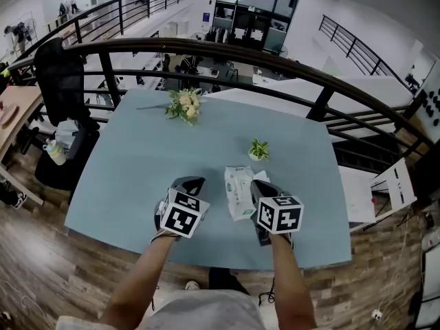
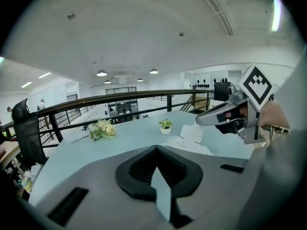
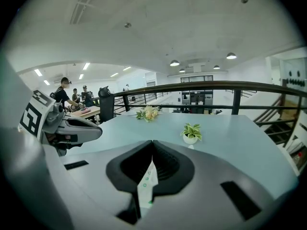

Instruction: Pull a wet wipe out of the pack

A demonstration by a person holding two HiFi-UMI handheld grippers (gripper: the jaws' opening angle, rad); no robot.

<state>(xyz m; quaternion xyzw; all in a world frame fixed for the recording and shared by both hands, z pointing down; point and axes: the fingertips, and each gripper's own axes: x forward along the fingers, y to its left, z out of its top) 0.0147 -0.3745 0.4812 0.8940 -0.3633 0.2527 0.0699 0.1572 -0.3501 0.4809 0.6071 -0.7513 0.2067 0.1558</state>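
Left forearm (image 1: 137,280) and right forearm (image 1: 292,284) reach up-frame from bottom centre. Left tool (image 1: 194,181): closed. Right tool (image 1: 256,184): clamped on a white green-dotted sheet (image 3: 145,183), beside the white wipe pack (image 1: 237,188).

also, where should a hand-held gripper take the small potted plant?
The white pot, jaws across its sides, coming in low from the person's side. It stands upright and apart from the rest; its leaves spread over the rim, so a top-down grab would likely crush them.

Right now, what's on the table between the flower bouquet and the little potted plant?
Nothing. Between the flower bouquet and the potted plant the table is bare, as the head view shows.
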